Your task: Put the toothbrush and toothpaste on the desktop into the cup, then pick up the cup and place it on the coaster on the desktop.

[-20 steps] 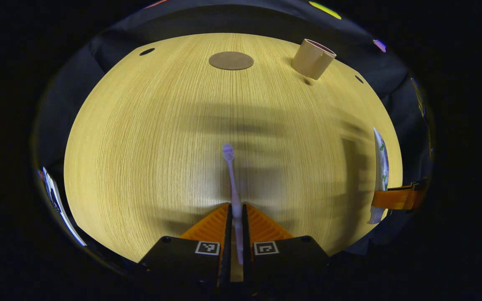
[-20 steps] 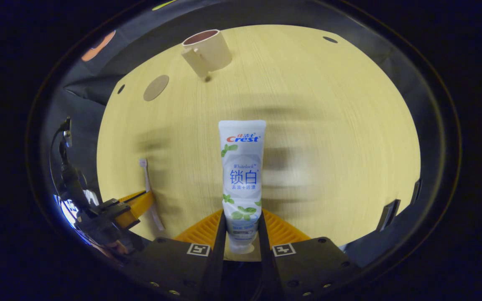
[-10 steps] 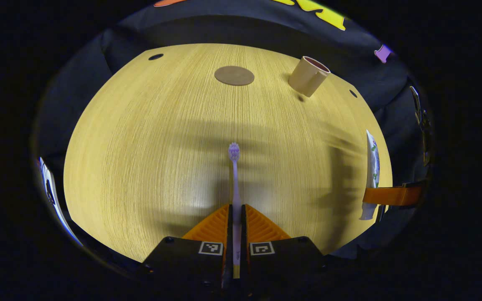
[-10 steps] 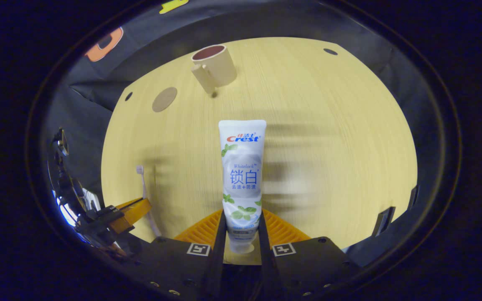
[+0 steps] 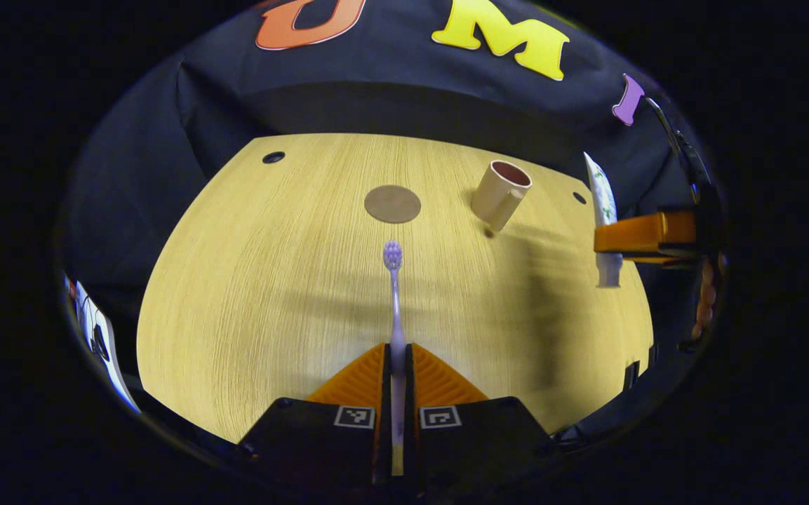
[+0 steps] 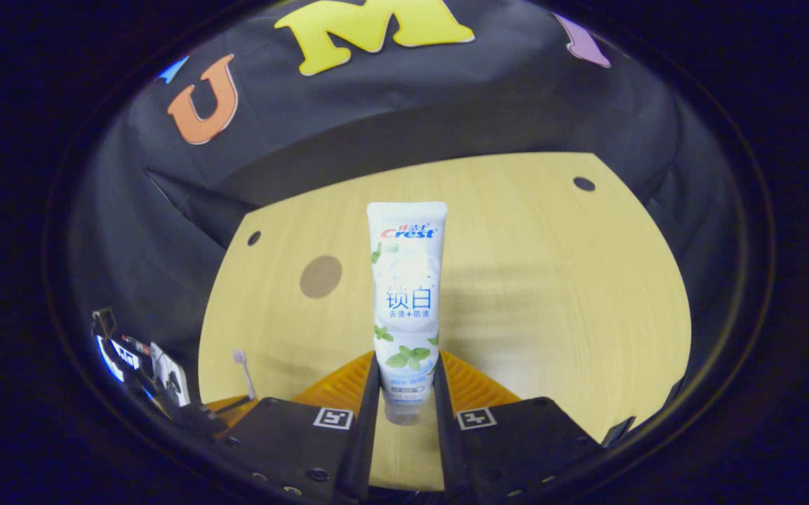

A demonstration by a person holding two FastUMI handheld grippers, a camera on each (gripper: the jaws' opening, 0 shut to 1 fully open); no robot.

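My left gripper (image 5: 396,351) is shut on a lilac toothbrush (image 5: 394,294), held above the desk with the bristle head pointing forward. A beige cup (image 5: 497,193) with a handle stands upright at the far right of the desk, and a round brown coaster (image 5: 392,203) lies to its left. My right gripper (image 6: 406,365) is shut on a white toothpaste tube (image 6: 405,294), gripped near the cap end, flat end up. In the right gripper view the tube hides the cup; the coaster (image 6: 321,276) lies to its left. The right gripper with the toothpaste tube (image 5: 601,203) also appears at the right of the left gripper view.
The light wooden desk (image 5: 271,280) has small dark holes near its far corners (image 5: 273,157). Black cloth walls close off the far side. The toothbrush head (image 6: 240,359) and the left gripper show at the lower left of the right gripper view.
Both grippers have risen and tilted up with their loads. The desk now looks smaller and lower in both views, and the toothpaste tube now covers the cup in the right gripper view.
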